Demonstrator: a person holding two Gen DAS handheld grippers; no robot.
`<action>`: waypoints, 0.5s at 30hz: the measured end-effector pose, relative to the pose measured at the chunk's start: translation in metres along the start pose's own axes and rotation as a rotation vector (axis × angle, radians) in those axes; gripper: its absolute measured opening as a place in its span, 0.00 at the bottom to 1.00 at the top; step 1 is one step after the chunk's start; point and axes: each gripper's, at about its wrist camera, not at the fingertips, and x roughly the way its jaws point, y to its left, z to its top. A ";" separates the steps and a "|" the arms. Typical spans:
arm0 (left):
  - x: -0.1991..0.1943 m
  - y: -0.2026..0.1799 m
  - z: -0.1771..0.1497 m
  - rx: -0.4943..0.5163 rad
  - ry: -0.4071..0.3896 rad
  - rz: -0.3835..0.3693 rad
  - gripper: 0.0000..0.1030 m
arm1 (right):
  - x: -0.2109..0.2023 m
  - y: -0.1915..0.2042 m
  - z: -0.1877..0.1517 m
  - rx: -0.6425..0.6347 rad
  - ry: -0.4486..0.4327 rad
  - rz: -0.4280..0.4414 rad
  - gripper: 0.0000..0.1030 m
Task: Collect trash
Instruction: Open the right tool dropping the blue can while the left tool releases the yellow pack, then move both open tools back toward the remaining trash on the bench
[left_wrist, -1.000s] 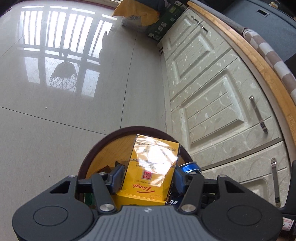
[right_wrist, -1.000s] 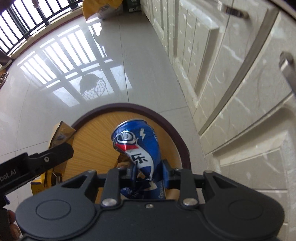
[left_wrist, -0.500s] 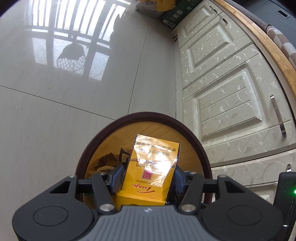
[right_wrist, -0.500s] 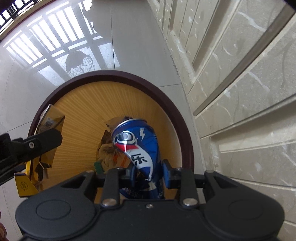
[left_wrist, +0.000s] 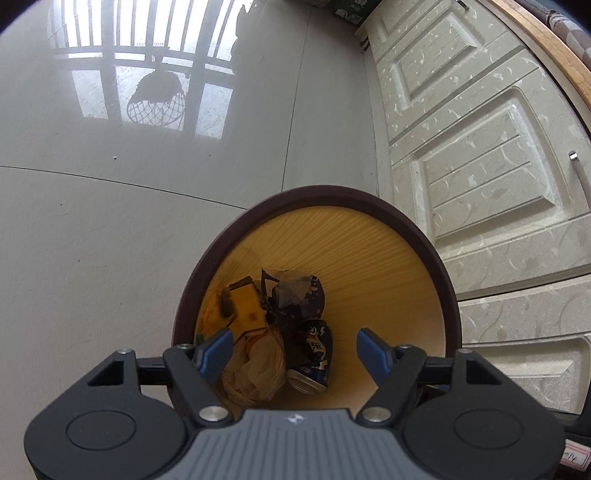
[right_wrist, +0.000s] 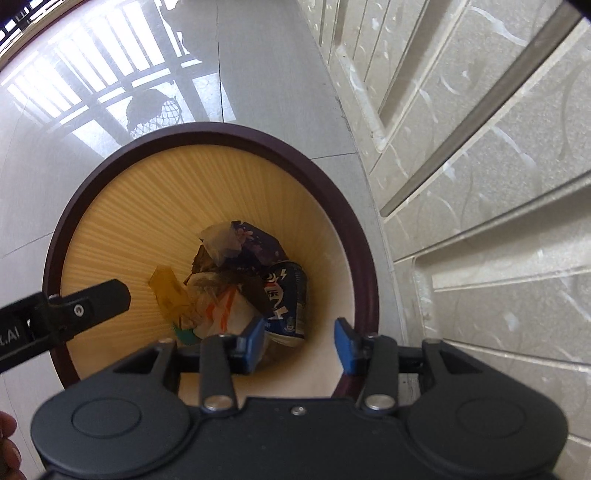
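Dark brown rims a round waste bin (left_wrist: 439, 266) with a ribbed yellow-wood inner wall, standing on the glossy grey floor (left_wrist: 110, 240) just beside the cream embossed cabinet doors (left_wrist: 480, 155). Both claws hang over its mouth.

The left claw (left_wrist: 295, 350) points steeply down into the bin, its blue pads spread and its jaws opening; nothing is pinched between them. Far below that gap, at the bottom of the bin, lies the trash: a yellow box (left_wrist: 245, 304) tilted on its side at the left, a crumpled pale plastic bag (left_wrist: 258, 369) beneath it, a dark wrapper (left_wrist: 299, 295) behind, and a dented blue can (left_wrist: 312, 354) lying at the right of the heap.

The right claw (right_wrist: 300, 345) faces straight down, and its jaws are opening too, with no object gripped by the blue pads. In the right wrist view the blue can (right_wrist: 288, 295) rests inside the bin (right_wrist: 354, 236), leaning against the pile, its rim toward the lens. The yellow box (right_wrist: 170, 291) lies at the left of the heap, with the pale bag (right_wrist: 225, 306) between box and can and the dark wrapper (right_wrist: 258, 240) at the far side. A black finger of the left claw juts in from the left edge over the bin's rim. A fingertip of the person shows at the lower left corner.
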 end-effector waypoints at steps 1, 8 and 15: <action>-0.001 -0.001 -0.001 0.009 0.003 0.006 0.72 | -0.001 0.000 0.000 -0.004 -0.002 0.002 0.41; -0.013 -0.004 -0.005 0.086 -0.005 0.048 0.73 | -0.014 0.001 -0.005 -0.057 -0.064 0.038 0.47; -0.029 -0.009 -0.016 0.144 -0.025 0.118 0.84 | -0.034 -0.008 -0.013 -0.100 -0.114 0.046 0.58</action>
